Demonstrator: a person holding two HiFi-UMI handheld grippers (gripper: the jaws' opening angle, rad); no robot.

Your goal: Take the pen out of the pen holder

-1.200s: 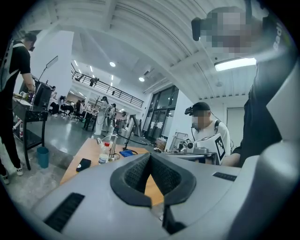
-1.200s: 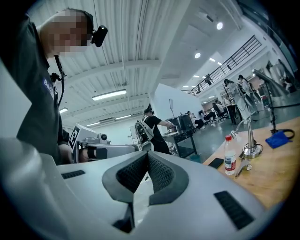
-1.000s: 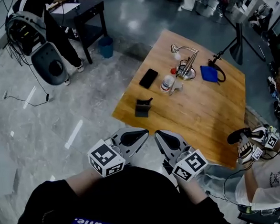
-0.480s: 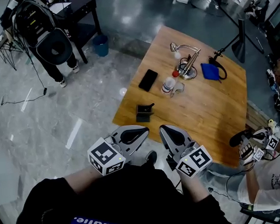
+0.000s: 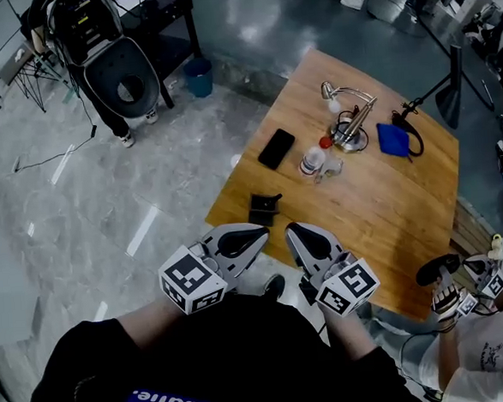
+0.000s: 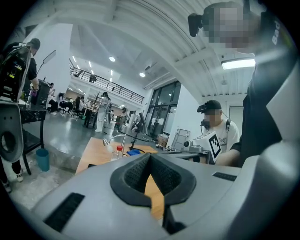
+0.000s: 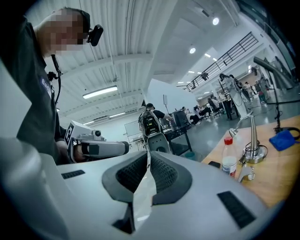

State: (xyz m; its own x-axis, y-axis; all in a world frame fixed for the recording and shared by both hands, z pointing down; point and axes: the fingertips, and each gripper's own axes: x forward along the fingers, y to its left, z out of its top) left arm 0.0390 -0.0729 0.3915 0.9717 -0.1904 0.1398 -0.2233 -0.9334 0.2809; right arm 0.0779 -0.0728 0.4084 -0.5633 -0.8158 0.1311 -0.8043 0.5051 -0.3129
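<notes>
A small black pen holder (image 5: 264, 209) stands at the near left corner of the wooden table (image 5: 381, 204); something dark sticks out of its top, too small to make out as a pen. My left gripper (image 5: 255, 234) and right gripper (image 5: 292, 232) are side by side close to my chest, short of the table's near edge and apart from the holder. In the left gripper view the left gripper's (image 6: 150, 155) jaws meet at the tips with nothing between them. The right gripper's (image 7: 148, 154) jaws are likewise together and empty.
A black phone (image 5: 275, 149), a red-capped bottle (image 5: 315, 157), a metal desk lamp (image 5: 348, 112) and a blue pouch (image 5: 395, 138) sit further back on the table. Another person with grippers (image 5: 450, 281) is at the lower right. A backpack (image 5: 127, 84) and a blue bin (image 5: 198, 77) are at the upper left.
I have moved towards the table: the pen holder and table corner now sit closer to both grippers in the head view. Both grippers stay side by side and shut.
</notes>
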